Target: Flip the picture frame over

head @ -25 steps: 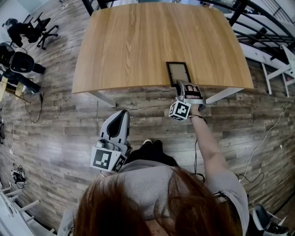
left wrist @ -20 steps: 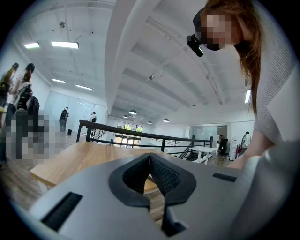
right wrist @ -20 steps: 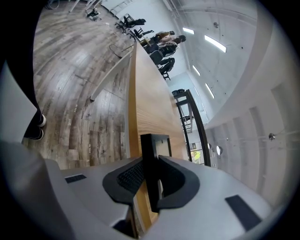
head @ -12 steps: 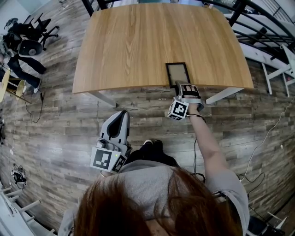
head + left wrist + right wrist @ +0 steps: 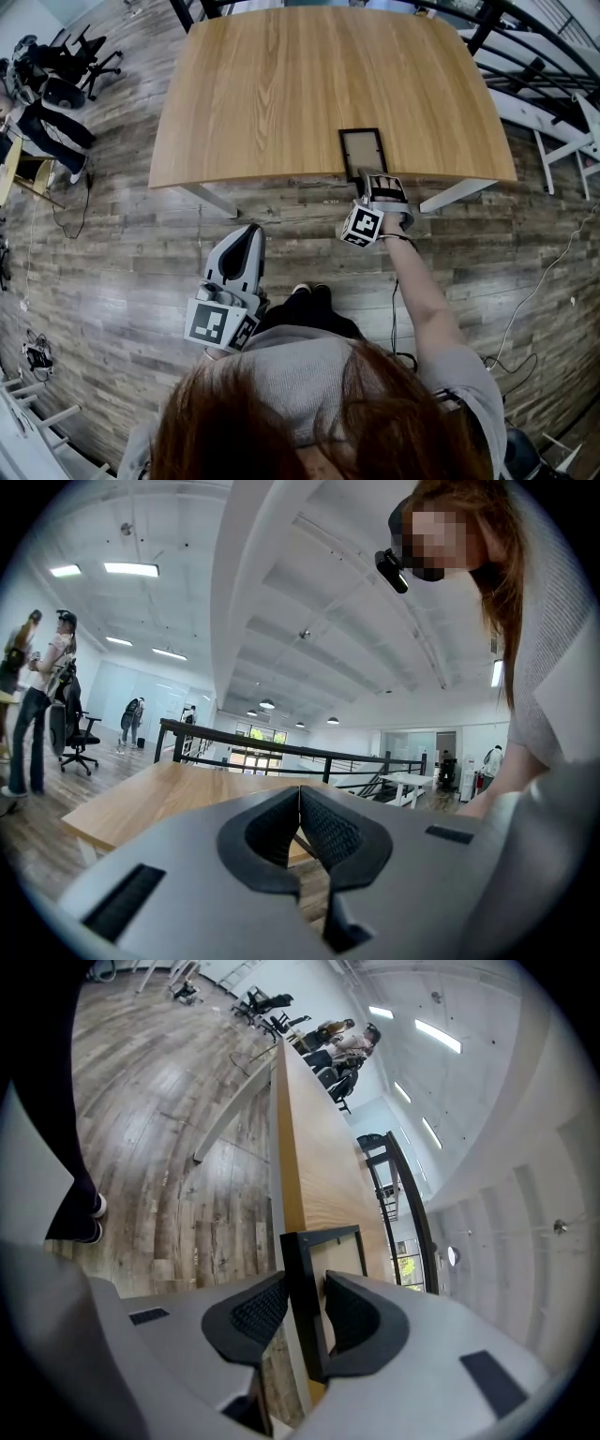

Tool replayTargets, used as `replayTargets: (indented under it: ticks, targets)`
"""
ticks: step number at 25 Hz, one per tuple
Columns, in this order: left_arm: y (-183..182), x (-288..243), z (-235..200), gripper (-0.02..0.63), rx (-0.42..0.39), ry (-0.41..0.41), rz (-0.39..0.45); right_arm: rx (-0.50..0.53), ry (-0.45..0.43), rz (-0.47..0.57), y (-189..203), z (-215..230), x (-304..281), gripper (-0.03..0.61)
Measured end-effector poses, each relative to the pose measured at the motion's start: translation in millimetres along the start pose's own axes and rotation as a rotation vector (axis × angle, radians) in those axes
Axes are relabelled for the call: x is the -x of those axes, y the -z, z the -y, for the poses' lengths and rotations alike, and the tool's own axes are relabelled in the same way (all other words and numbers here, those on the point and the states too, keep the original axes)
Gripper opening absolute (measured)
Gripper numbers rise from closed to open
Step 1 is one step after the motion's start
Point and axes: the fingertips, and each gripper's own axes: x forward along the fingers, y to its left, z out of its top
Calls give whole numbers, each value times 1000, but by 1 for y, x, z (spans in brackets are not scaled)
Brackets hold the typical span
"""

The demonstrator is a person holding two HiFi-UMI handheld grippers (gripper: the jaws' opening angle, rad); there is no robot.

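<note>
- Frame (image 5: 362,150): black border round a beige panel. It lies flat on the table (image 5: 281,94), at the edge nearest the person. Its near bar sits between the right gripper's (image 5: 367,174) jaws, and the rest reaches away beyond their tips.
- In the right gripper view, the frame's (image 5: 302,1297) dark bar runs up through the gap in the right gripper (image 5: 305,1283). It passes both pads and ends beyond the tips, where the border turns across the table (image 5: 309,1147).
- The right jaws are opening with the bar between them. One pad lies close along the bar's floor-side face. The other pad, on the panel side, stands off by a thin sliver, so the pinch looks slack rather than firm.
- The right gripper tilts down toward the table edge. The person's arm (image 5: 427,300) stretches out behind it, and its marker cube (image 5: 362,225) sits behind the jaws.
- The left gripper (image 5: 251,228) is held low by the person's body, over the floor (image 5: 112,244). It is well apart from the frame and short of the table edge.
- In its own view, the left gripper's (image 5: 300,794) jaws are pressed together at the tips, with nothing between the pads. The table (image 5: 159,794) lies ahead of them, off to one side.
- Far beyond the left jaws, people (image 5: 37,705) stand by an office chair (image 5: 80,742).
</note>
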Motion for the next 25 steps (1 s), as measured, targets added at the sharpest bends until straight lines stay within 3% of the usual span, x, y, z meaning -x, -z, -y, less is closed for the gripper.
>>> replayTargets:
  ticks: [7, 10, 12, 17, 21, 25]
  targets:
    - [-2, 1, -2, 8, 5, -5, -1, -34, -26, -6, -3, 0, -3, 122]
    - [-1, 1, 0, 8, 3, -2, -1, -75, -6, 6, -2, 4, -1, 208]
    - [-1, 2, 1, 8, 2, 0, -4, -121, -1, 28, -3, 8, 3, 301]
    - [0, 0, 6, 8, 1, 13, -3, -229, 42, 60, -2, 18, 24, 313]
    - [-1, -3, 10, 8, 2, 32, 5, -403, 131, 126, -4, 45, 58, 313]
    - [-2, -8, 17, 8, 5, 60, 12, -704, 133, 261, -9, 73, 100, 311]
